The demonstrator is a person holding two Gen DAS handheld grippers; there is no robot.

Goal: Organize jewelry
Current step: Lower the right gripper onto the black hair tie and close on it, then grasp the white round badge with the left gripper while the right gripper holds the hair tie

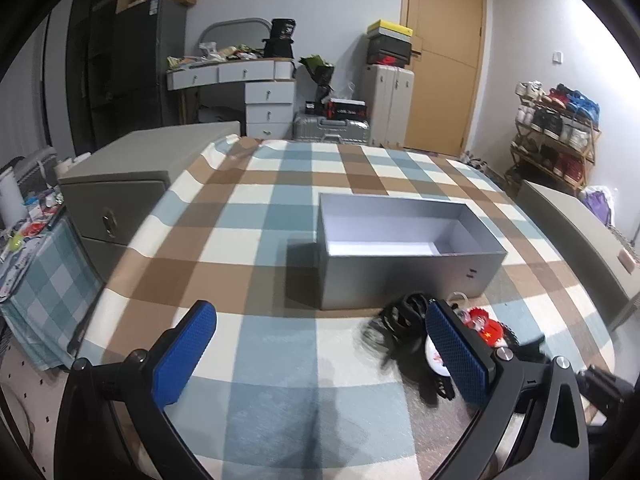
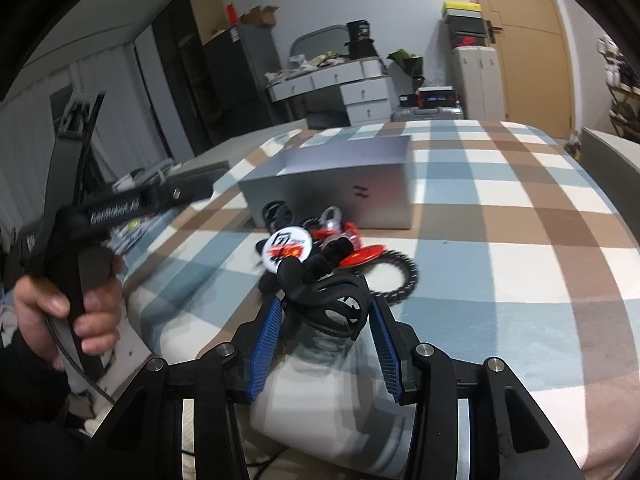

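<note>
A heap of jewelry (image 2: pixel 320 248) lies on the checked cloth (image 2: pixel 500 240), just in front of the open grey box (image 2: pixel 344 192). In the heap are a round white badge (image 2: pixel 289 249) with red and black print too blurred to read, a red disc (image 2: pixel 366 257), a clear ring-shaped piece (image 2: pixel 333 216) and a black chain of beads (image 2: pixel 400 276). Nearest the camera is a black open-work bangle (image 2: pixel 340 304). The right gripper (image 2: pixel 326 320) has its blue pads on either side of the bangle and grips it. The left gripper (image 1: pixel 320 344) stands wide open with nothing between its pads, above the cloth and left of the heap. In the right wrist view a hand (image 2: pixel 68 300) holds its black handle, which reads "GenRobot.AI". The box has two small dark marks on its front wall; its inside is pale and bare.
</note>
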